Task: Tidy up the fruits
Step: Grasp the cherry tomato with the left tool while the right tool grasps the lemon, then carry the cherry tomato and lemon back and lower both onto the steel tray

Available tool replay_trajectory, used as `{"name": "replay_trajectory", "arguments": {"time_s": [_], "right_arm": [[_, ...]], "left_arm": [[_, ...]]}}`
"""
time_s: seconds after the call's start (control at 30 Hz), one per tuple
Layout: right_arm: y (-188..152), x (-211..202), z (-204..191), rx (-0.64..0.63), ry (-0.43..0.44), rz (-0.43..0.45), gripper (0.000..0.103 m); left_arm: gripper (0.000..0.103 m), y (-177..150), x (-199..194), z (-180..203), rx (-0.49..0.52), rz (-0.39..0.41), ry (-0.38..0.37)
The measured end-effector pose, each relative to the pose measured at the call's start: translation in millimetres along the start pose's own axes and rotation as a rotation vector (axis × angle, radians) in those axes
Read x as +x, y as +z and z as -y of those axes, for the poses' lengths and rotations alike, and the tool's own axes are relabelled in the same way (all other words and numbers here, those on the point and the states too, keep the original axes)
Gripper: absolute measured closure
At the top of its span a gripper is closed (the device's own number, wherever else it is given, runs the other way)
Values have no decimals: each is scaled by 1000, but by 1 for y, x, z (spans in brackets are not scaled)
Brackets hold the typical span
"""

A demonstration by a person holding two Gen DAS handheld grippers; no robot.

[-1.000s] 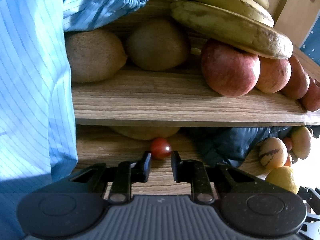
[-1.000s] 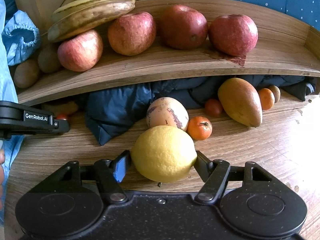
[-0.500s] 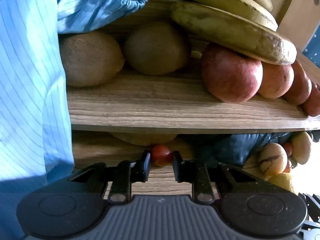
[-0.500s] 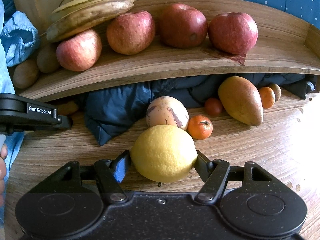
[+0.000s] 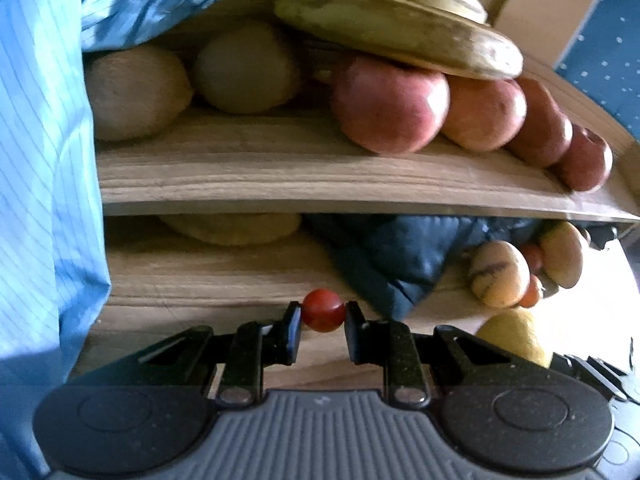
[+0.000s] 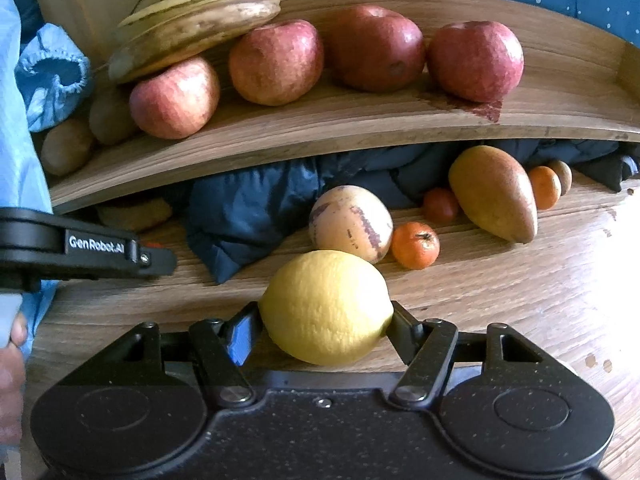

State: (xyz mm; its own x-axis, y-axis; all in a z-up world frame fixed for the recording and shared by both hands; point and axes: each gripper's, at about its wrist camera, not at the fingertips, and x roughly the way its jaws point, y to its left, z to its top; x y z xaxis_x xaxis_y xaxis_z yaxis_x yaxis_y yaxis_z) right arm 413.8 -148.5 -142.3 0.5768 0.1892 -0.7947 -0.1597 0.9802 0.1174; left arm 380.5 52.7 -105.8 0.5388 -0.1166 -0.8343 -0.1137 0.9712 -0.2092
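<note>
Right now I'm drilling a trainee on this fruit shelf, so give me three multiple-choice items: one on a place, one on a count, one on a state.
1. Where do the bananas lie?
A. On the upper shelf, resting on an apple
B. On the lower surface beside the mango
C. In the right gripper

2. How many apples are on the upper shelf?
A. Two
B. Four
C. Six

3. What is the left gripper doing?
A. Hanging open over nothing
B. Shut on a cherry tomato
C. Shut on the lemon

Answers:
1 A: the bunch sits on the leftmost apple up on the shelf.
2 B: the right wrist view shows four red apples in a row.
3 B: its fingers press both sides of the small red tomato; the lemon is in the right gripper.
</note>
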Motion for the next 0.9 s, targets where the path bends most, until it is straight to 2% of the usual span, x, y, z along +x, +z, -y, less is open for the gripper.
{"name": "replay_trajectory", "arguments": {"time_s": [0.33, 0.9], "right_arm": [[-5, -13, 3, 27, 60, 38, 35], [-24, -53, 15, 10, 80, 83, 35]], "left_arm": [[78, -6, -10, 14, 32, 6, -32], [78, -37, -36, 35, 33, 11, -41]]}}
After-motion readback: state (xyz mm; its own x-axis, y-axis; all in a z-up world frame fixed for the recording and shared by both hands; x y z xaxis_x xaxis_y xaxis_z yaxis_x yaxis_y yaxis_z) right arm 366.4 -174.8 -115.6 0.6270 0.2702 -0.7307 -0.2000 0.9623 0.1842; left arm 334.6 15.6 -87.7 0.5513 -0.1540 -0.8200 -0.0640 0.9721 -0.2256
